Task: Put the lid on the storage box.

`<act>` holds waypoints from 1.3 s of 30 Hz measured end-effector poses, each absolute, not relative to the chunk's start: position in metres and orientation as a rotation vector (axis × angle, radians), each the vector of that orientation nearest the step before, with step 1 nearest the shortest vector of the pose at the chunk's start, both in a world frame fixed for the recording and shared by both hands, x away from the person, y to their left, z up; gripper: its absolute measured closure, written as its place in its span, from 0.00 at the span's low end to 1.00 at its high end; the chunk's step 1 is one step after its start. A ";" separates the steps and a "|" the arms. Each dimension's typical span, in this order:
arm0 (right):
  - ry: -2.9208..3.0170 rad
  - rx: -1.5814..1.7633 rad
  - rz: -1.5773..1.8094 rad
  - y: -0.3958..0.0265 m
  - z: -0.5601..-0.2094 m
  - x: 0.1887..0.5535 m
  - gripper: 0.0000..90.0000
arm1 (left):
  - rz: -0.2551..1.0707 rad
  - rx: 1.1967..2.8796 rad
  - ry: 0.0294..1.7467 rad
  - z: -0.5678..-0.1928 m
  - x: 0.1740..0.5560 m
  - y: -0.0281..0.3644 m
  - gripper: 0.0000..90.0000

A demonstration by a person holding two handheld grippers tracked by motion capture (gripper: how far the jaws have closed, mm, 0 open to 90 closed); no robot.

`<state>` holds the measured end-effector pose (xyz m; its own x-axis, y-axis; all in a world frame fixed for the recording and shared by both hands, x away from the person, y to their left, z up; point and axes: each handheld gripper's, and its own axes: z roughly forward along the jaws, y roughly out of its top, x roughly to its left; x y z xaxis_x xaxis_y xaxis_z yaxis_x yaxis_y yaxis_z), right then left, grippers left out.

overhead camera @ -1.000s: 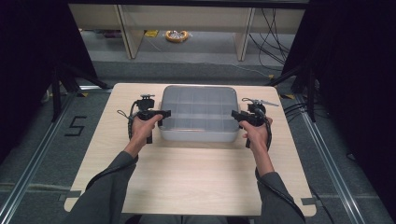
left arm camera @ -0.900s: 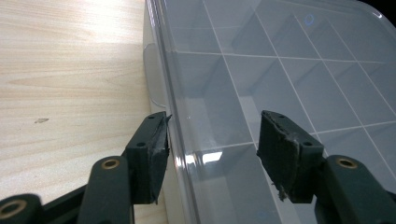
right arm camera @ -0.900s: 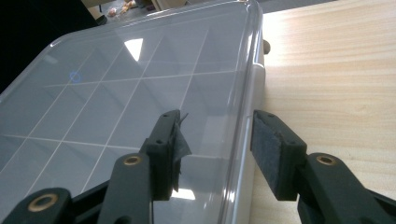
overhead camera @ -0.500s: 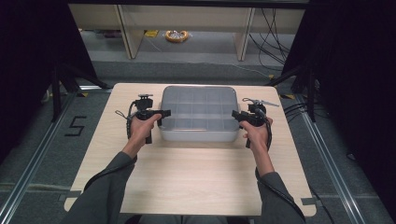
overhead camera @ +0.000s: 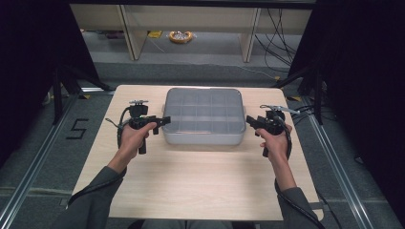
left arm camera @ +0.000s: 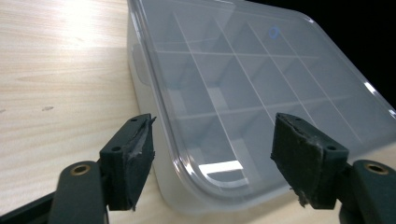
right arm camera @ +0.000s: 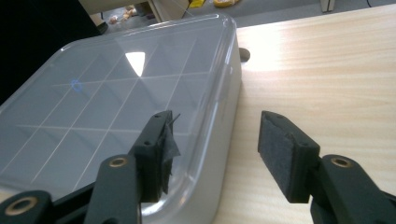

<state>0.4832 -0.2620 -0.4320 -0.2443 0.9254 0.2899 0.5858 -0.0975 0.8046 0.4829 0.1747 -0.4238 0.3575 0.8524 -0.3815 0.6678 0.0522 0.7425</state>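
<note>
A clear plastic box [overhead camera: 203,114] with a shut lid and a grid of empty compartments sits at the middle of the wooden table [overhead camera: 191,181]. My left gripper [overhead camera: 165,119] stands just off its left side. Its jaws have just been opening, and the box's near corner [left arm camera: 205,177] lies between the pads [left arm camera: 133,158] without touching them. My right gripper [overhead camera: 249,120] stands just off the right side. Its jaws have also just been opening. The lid's edge [right arm camera: 219,116] runs between its pads [right arm camera: 280,154], with a gap on both sides.
Bare table top lies in front of the box and beyond each hand. A small round hole [right arm camera: 243,54] shows in the table next to the box. Behind the table are shelf legs, cables and a yellow object [overhead camera: 179,36] on the floor.
Both grippers have drawn outward from the box's sides and their jaws have opened. The box has stayed in place.
</note>
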 end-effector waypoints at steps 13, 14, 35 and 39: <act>1.845 1.636 1.322 -0.274 -0.440 0.447 0.46 | 0.255 1.672 1.281 -0.434 0.438 0.172 0.30; 1.828 1.617 1.354 -0.274 -0.440 0.444 0.45 | 0.258 1.687 1.266 -0.436 0.433 0.170 0.30; 1.892 1.622 1.354 -0.266 -0.443 0.415 0.33 | 0.217 1.786 1.218 -0.467 0.393 0.158 0.27; 1.913 1.655 1.356 -0.261 -0.446 0.407 0.31 | 0.196 1.777 1.218 -0.473 0.386 0.159 0.26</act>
